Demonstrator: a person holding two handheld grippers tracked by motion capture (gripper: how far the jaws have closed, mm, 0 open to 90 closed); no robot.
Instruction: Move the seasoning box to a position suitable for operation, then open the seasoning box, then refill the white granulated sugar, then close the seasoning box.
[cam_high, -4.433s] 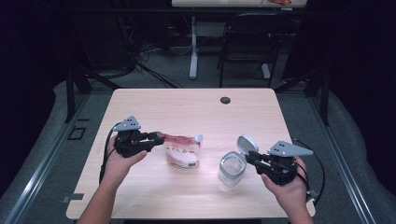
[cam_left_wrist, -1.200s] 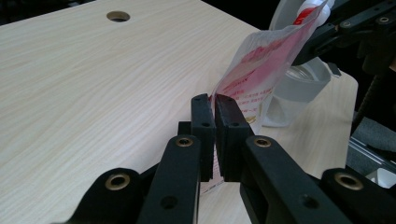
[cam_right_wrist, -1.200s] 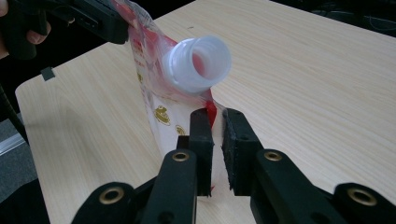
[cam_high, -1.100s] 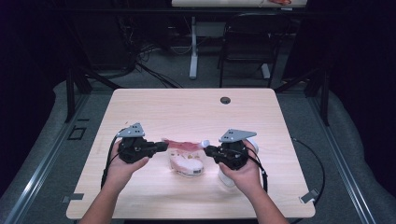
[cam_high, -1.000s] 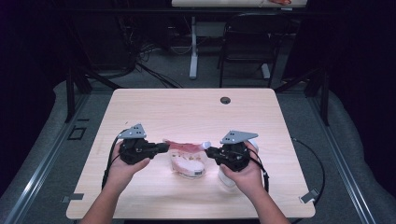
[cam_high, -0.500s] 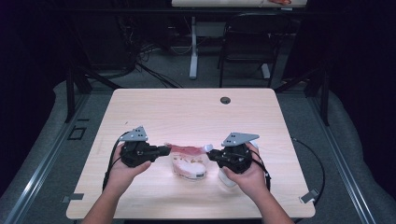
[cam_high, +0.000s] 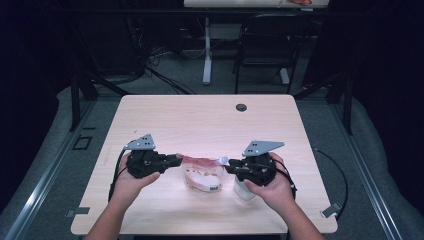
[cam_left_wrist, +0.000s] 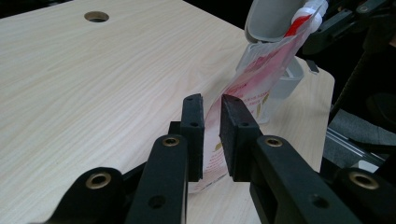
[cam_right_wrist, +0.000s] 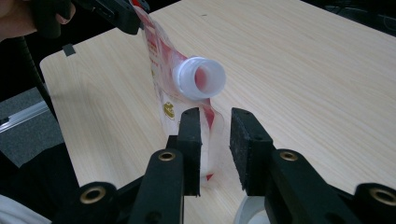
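As jaws part, spouted pouch (cam_high: 202, 172) holding seemingly pale pieces, open jar (cam_high: 244, 189) beside

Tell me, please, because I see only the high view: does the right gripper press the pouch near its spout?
Observer: No. In the right gripper view, the right gripper has just been opening. The pouch lies against one jaw, with a gap to the other.
Operator: Is the spout capped?
Observer: No, the spout is open, and red shows inside it.
Operator: And the left gripper?
Observer: The left gripper has also just been opening. The pouch edge is between its jaws, but I cannot tell whether they press it.
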